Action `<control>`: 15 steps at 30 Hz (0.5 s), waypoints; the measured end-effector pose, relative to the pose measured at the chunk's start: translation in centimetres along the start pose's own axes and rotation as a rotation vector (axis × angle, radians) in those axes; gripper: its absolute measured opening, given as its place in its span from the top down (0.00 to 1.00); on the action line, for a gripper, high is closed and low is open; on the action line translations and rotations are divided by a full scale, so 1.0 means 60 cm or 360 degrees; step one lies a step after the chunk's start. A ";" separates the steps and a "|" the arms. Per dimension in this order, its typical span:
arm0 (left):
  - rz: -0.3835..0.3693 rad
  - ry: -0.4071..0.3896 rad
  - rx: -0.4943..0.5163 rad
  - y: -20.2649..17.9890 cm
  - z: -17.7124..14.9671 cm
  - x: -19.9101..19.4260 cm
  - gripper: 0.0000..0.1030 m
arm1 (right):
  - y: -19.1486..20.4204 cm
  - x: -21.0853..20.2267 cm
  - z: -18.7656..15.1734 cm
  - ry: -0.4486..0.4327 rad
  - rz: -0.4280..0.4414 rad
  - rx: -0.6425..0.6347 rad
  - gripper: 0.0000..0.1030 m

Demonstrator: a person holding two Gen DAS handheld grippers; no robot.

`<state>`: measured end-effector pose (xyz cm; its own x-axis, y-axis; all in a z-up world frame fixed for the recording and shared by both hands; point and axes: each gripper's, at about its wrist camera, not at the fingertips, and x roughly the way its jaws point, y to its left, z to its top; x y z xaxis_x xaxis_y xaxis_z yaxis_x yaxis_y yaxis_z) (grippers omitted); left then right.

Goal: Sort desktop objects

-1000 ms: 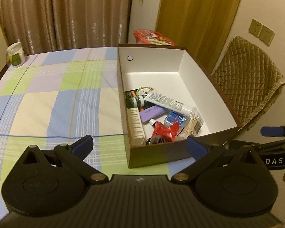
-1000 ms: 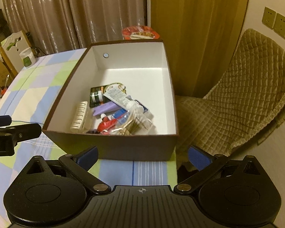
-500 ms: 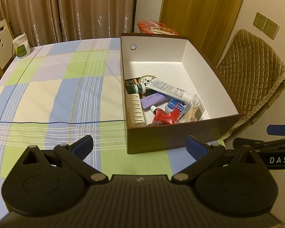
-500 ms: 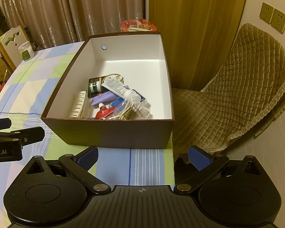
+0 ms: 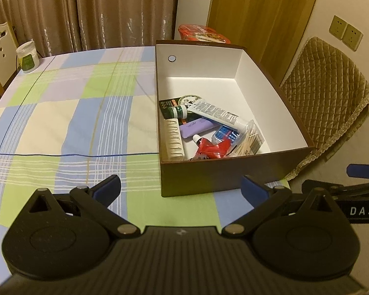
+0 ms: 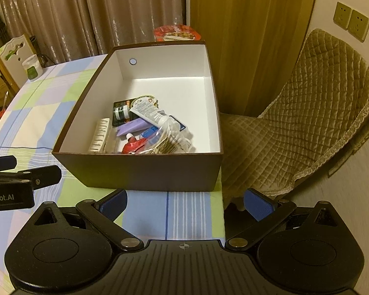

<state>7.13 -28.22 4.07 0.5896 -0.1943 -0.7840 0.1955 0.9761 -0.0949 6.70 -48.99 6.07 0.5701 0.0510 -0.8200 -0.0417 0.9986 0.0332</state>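
Observation:
A brown box with white inside stands at the table's right edge. In it lie a white tube, a purple tube, a red tube, a cream comb, a green-capped bottle and a bag of cotton swabs. My left gripper is open and empty, in front of the box's near wall. My right gripper is open and empty, also in front of the box.
The checked tablecloth spreads left of the box. A white jar stands at the far left corner. A red instant-noodle bowl sits behind the box. A quilted chair stands right of the table.
Both grippers have pulled back and up from the box, so it looks smaller and farther. Both stay open. The box's contents have not moved.

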 end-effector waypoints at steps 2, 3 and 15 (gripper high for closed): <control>-0.0004 -0.0003 0.0004 -0.001 0.001 0.000 0.01 | 0.001 0.001 0.003 0.0001 -0.0002 -0.0006 0.00; -0.0004 -0.0004 0.0006 -0.002 0.002 0.001 0.01 | 0.001 0.002 0.003 0.0002 -0.0002 -0.0010 0.00; -0.0017 0.0010 0.0012 -0.010 0.004 0.009 0.01 | 0.002 0.017 0.013 0.0050 -0.0002 -0.0067 0.00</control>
<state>7.52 -28.92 3.85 0.5825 -0.2039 -0.7868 0.2078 0.9732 -0.0984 7.92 -48.81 5.69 0.5444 0.0485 -0.8375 -0.0760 0.9971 0.0083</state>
